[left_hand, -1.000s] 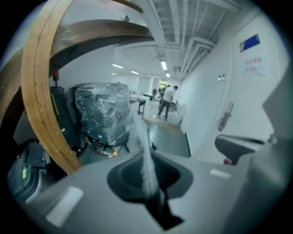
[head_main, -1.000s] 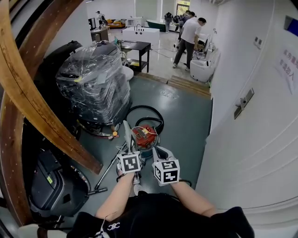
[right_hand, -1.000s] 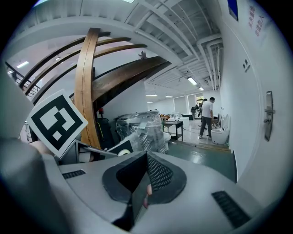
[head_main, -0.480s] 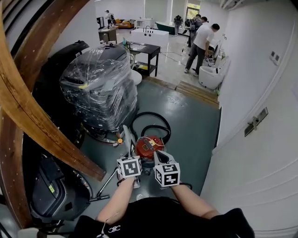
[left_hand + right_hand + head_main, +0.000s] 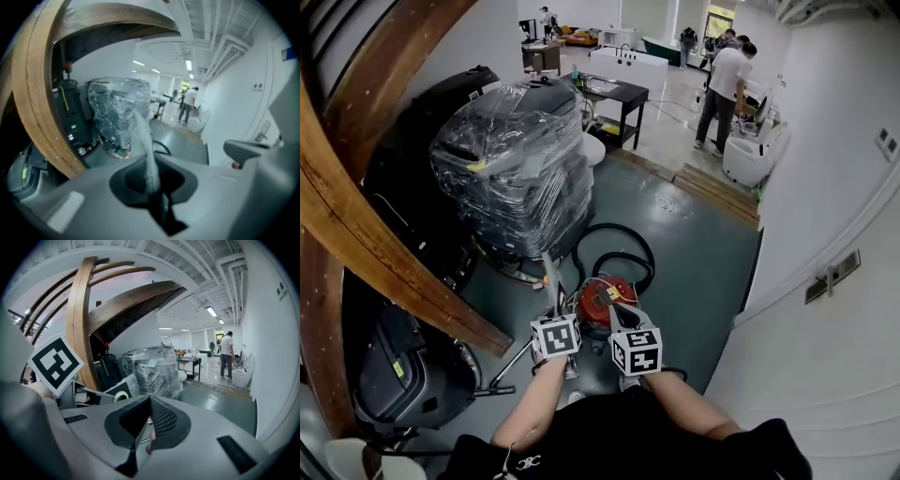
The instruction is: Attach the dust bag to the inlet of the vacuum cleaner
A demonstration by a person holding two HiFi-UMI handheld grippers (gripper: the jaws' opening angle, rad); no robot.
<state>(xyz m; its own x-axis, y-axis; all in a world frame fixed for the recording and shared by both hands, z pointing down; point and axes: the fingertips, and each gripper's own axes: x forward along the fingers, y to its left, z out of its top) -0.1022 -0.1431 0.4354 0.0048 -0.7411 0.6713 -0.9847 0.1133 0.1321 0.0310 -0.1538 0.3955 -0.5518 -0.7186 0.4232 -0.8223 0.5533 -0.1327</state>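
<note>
The red vacuum cleaner (image 5: 598,292) stands on the grey floor, with its black hose (image 5: 623,242) looped behind it. My left gripper (image 5: 562,309) is shut on the whitish dust bag (image 5: 551,274). The bag sticks up edge-on from the jaws just left of the vacuum and shows as a thin pale sheet (image 5: 143,136) in the left gripper view. My right gripper (image 5: 619,313) is shut on nothing and hovers over the vacuum's near side, its jaws closed together (image 5: 149,416). The bag's dark collar with a white ring (image 5: 123,394) shows in the right gripper view.
A plastic-wrapped machine (image 5: 520,173) stands behind the vacuum. A curved wooden beam (image 5: 384,244) and a black floor machine (image 5: 403,366) are on the left. A metal wand (image 5: 511,361) lies on the floor. A white wall (image 5: 825,281) runs along the right. People (image 5: 727,84) stand far back.
Both grippers have come forward and slightly down toward the red vacuum, which now lies right at their tips. The left still holds the bag. The right stays shut.
</note>
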